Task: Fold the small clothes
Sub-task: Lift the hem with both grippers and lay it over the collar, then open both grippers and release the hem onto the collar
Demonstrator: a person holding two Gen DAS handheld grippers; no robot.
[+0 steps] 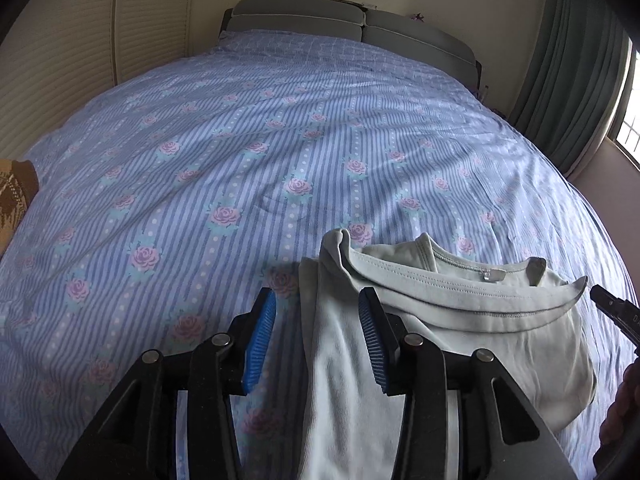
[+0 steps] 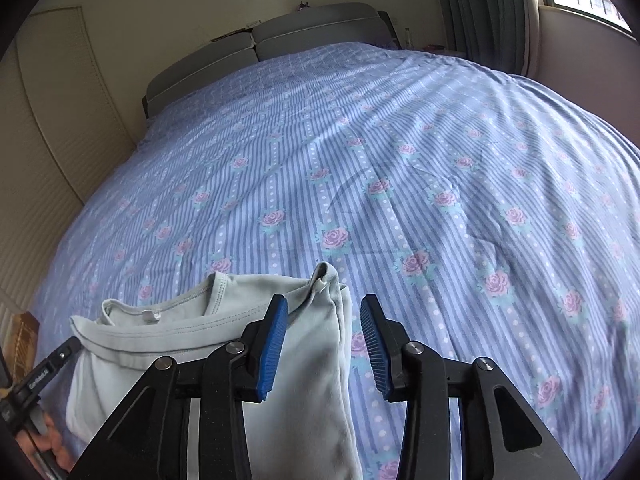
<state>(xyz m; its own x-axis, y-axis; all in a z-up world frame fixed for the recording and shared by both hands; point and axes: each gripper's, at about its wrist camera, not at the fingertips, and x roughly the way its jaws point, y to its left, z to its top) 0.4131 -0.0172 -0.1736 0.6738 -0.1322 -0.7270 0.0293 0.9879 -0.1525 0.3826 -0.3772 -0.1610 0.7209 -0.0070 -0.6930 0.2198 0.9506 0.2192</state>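
While one pale shirt [image 1: 460,320] is laid near the bed's [image 1: 240,140] front edge, two claws, left claw [image 1: 318,336] and right claw [image 2: 324,344], are seen partly spread, gripping nothing.

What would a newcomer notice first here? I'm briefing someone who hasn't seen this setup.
A pale grey-green shirt lies at the near edge of a bed spread with a blue striped, rose-patterned sheet. The left gripper and right gripper both stand open over its two folded shoulders.
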